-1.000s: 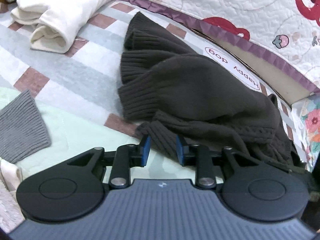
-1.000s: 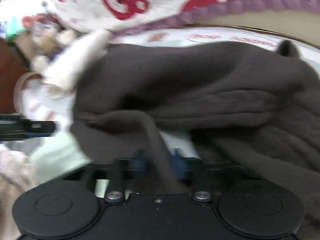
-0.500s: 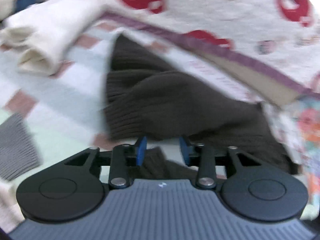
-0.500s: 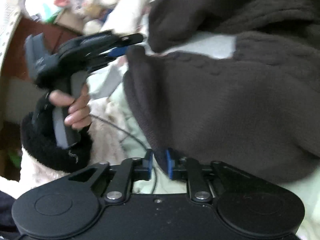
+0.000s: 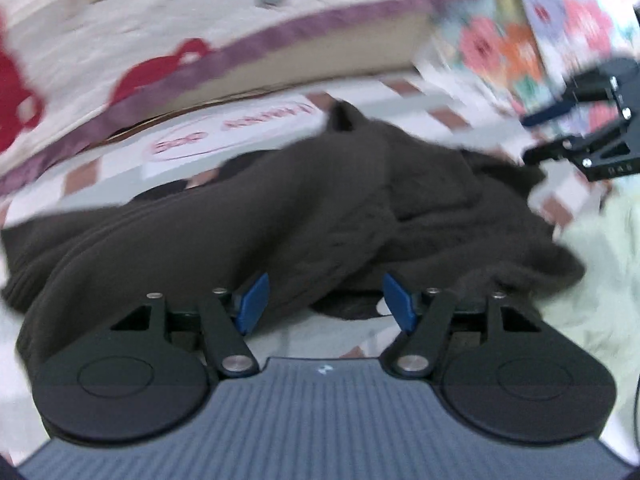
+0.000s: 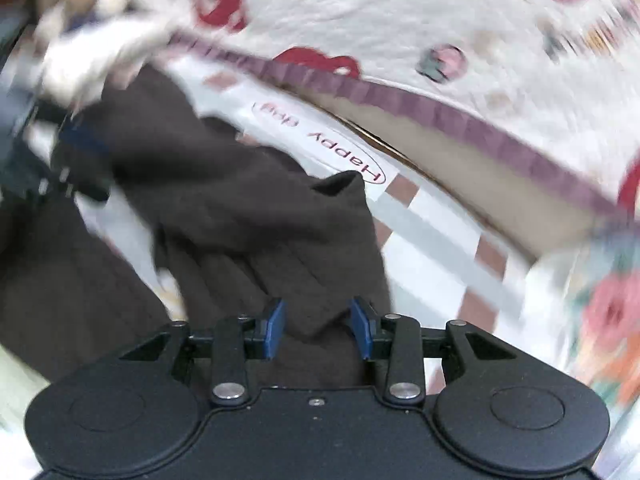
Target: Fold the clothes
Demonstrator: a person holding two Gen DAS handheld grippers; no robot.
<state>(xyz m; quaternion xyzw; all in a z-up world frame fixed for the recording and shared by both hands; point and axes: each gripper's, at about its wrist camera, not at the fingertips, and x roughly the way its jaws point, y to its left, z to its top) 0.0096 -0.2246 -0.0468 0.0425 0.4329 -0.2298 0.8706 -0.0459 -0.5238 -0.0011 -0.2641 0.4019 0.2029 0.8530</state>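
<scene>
Crosswise, sweater [image 5: 280,208] (dark brown) sprawls.

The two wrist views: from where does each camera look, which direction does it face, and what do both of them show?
Left wrist: sits behind the open left gripper, facing the dark brown sweater on the bed; the right gripper shows at upper right.
Right wrist: sits behind the open right gripper, low over the sweater's edge, facing the quilt.
Shared: sweater, quilt, "Happy dog" label.

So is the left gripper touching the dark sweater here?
Cannot tell. In the left wrist view the left gripper is open at the dark sweater edge, too blurred to settle contact.
</scene>
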